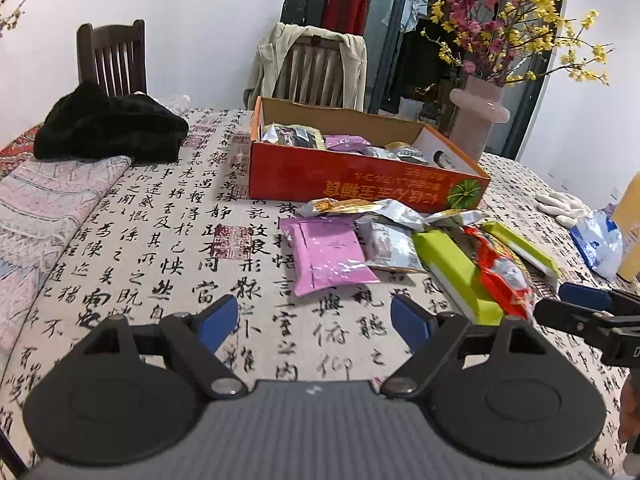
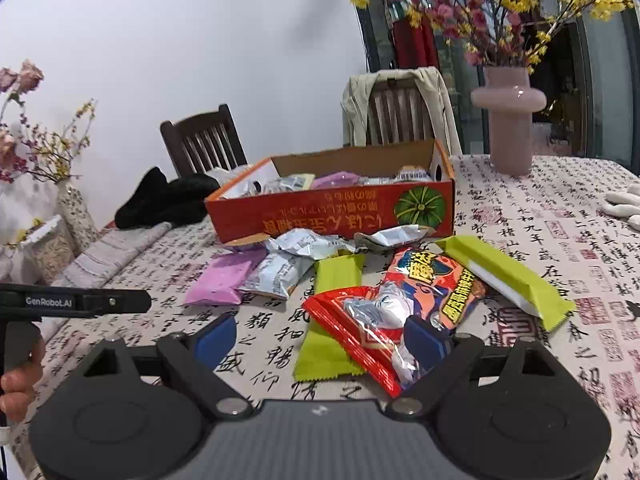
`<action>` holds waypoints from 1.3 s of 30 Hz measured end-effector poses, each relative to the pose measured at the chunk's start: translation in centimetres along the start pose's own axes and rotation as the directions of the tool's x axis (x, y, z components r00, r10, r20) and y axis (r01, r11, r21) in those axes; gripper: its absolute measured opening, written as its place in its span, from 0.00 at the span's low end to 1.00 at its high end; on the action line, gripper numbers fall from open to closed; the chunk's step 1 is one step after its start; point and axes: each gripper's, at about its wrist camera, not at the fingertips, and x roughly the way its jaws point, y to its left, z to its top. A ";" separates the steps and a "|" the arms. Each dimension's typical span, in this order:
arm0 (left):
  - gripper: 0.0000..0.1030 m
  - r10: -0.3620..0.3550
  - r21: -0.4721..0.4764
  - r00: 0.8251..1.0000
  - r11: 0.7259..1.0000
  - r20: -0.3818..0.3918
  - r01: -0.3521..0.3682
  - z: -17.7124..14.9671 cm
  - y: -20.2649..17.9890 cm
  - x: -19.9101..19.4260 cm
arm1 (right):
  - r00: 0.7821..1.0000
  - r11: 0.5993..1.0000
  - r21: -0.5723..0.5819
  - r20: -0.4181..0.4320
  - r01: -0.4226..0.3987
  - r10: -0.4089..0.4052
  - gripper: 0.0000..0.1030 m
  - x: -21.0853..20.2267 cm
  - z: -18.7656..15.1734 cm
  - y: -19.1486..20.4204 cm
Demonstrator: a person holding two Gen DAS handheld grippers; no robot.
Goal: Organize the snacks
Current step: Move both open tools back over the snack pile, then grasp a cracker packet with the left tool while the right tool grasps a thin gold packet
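Note:
An orange cardboard box (image 1: 360, 180) holding several snack packets stands on the table; it also shows in the right wrist view (image 2: 332, 212). In front of it lie loose snacks: a purple packet (image 1: 328, 254) (image 2: 220, 280), silver packets (image 1: 390, 246) (image 2: 280, 274), two lime-green bars (image 1: 456, 272) (image 2: 508, 276) and a red bag (image 1: 500, 272) (image 2: 384, 316). My left gripper (image 1: 316, 320) is open and empty, just short of the purple packet. My right gripper (image 2: 320, 336) is open, its fingers on either side of the red bag's near end.
A pink vase with flowers (image 2: 508, 120) stands behind the box to the right. A black garment (image 1: 108, 124) lies at the far left. White gloves (image 1: 564, 206) and a blue-white bag (image 1: 600, 244) lie on the right. Two chairs (image 2: 204, 140) stand behind the calligraphy tablecloth (image 1: 160, 240).

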 end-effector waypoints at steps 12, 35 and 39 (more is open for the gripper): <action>0.83 -0.012 -0.005 1.000 1.000 0.013 0.012 -2.6 -2.0 -2.9 | 1.000 0.999 -0.044 0.001 0.007 -0.007 0.89 -5.4 -1.9 0.5; 0.88 -0.005 0.077 1.000 0.997 -0.031 0.007 7.7 -2.2 12.5 | 0.989 0.977 -0.179 -0.077 0.112 -0.127 0.86 9.4 8.2 -3.7; 0.73 0.014 0.058 0.996 0.998 -0.083 -0.009 8.6 -1.2 16.0 | 0.980 0.988 -0.115 -0.153 0.107 -0.124 0.79 14.7 8.9 -5.5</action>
